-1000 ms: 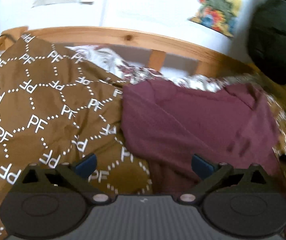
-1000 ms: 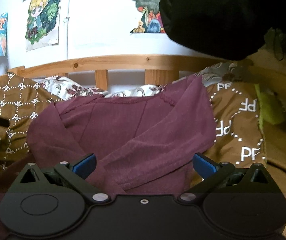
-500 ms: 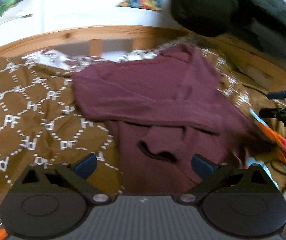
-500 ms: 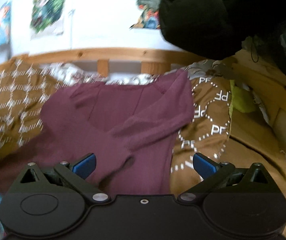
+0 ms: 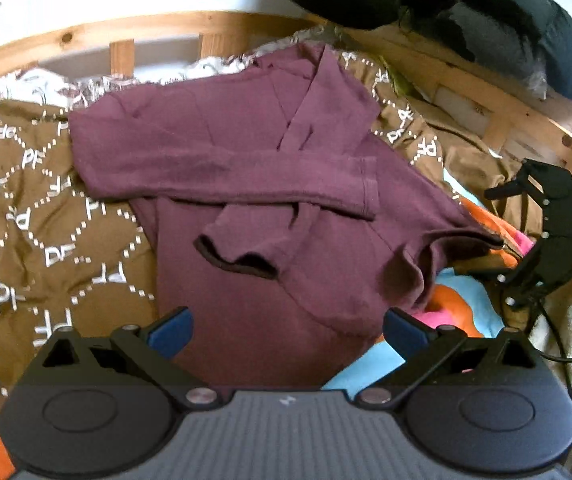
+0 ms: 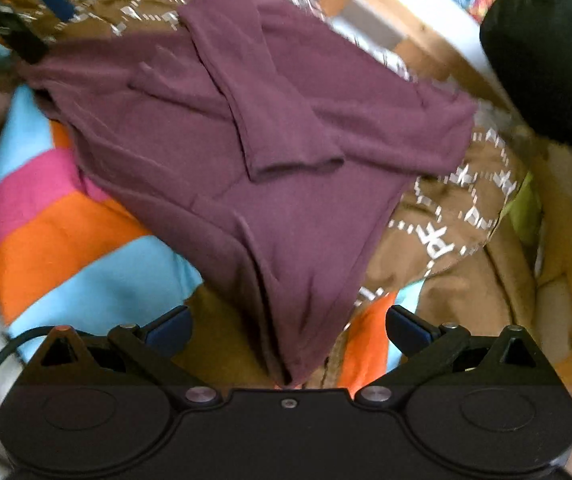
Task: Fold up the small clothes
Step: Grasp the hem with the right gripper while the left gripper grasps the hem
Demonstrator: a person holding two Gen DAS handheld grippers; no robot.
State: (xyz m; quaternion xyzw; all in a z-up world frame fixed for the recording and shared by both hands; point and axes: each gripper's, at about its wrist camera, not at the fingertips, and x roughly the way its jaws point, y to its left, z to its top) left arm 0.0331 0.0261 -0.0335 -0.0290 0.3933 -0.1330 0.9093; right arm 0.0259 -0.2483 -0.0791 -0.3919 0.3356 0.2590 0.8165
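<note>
The maroon shirt lies above both wide-open, empty jaws; its hem bunches lower centre, nearest the right gripper.

Maroon top: soft matt knit cloth, finely ribbed, stitched cuff hems. Brown cover at left: matt woven cloth, creased, printed white dotted lines and letters. Striped blanket, near: matt fleecy cloth in blue, pink, orange. Bed rail, far: bare pale wood, knots showing, low sheen. Left gripper: matt black plastic body, ribbed grey panel, small bright metal pins; blue fingers smooth. Right gripper: same matt black plastic. Dark bundle, far right: matt black cloth.
</note>
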